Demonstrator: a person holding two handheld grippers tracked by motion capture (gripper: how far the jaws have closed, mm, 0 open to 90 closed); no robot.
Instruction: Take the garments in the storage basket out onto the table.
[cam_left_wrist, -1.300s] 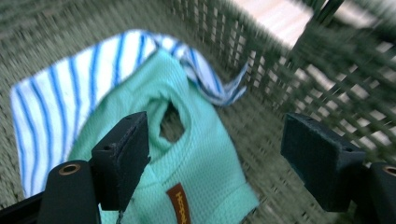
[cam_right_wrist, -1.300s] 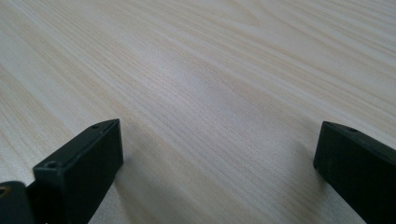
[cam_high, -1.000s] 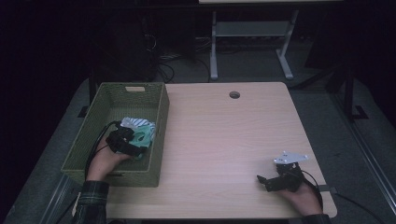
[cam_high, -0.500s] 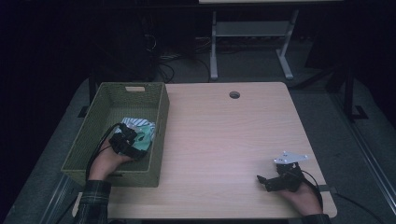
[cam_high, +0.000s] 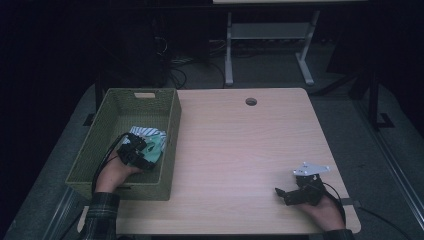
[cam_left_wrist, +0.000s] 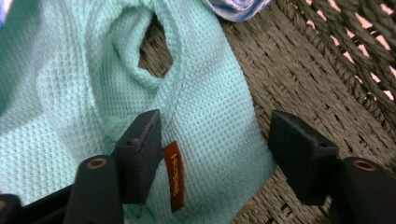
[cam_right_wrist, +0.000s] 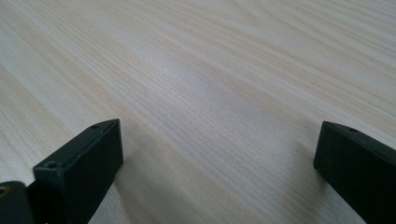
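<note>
Mint cloth (cam_left_wrist: 205, 116) btwn closing left gripper (cam_left_wrist: 212, 144) fingers (cam_left_wrist: 140, 144), in basket (cam_left_wrist: 308, 74).

Room is sitting v. dark, light falling mostly on the pale wood-grain surface (cam_high: 240, 150) w/ a round cable hole (cam_high: 251, 101) near its far edge. Behind it, a white metal stand (cam_high: 270, 45) w/ two legs is standing on grey floor (cam_high: 345, 95); tangled cables (cam_high: 185, 60) are lying beside it. Bkgd beyond is fading to black.

1 green woven basket (cam_high: 85, 167), 1 mint waffle cloth (cam_left_wrist: 205, 112), 1 striped cloth (cam_high: 145, 132), 1 wooden table (cam_high: 240, 150), 2 hand-held grippers.
</note>
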